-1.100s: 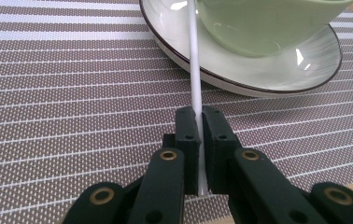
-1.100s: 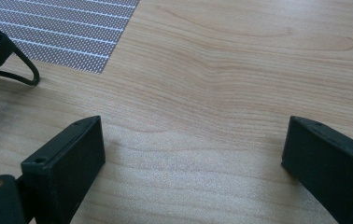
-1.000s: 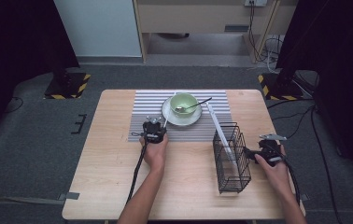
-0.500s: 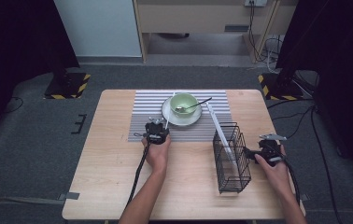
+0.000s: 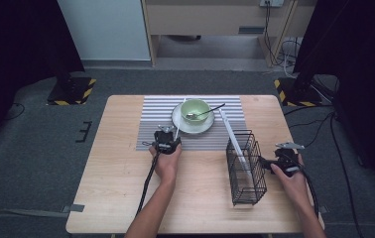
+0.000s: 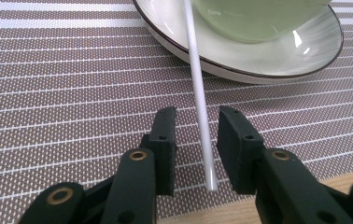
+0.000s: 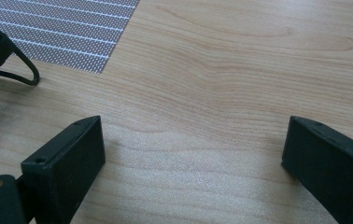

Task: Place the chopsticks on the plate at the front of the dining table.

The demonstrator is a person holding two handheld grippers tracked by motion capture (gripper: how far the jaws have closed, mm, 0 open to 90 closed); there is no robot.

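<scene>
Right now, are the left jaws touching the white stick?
Apart. In the left gripper view the white stick lies on the mat between the left gripper's jaws, which have just been opening, with mat showing on both sides of it.

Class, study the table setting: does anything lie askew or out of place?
Yes: one thin white chopstick leans on the white saucer's rim, its end between the left gripper's open jaws, while its mate stands slanted in the black wire basket.

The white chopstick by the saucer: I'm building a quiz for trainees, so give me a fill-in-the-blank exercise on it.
1. The white chopstick leans its far end on the rim of the ____.
2. The left tool has its jaws ____ around the chopstick.
3. The green bowl holds a ____.
4. The black wire basket holds another white ____.

Missing words: saucer; open; spoon; chopstick
</scene>
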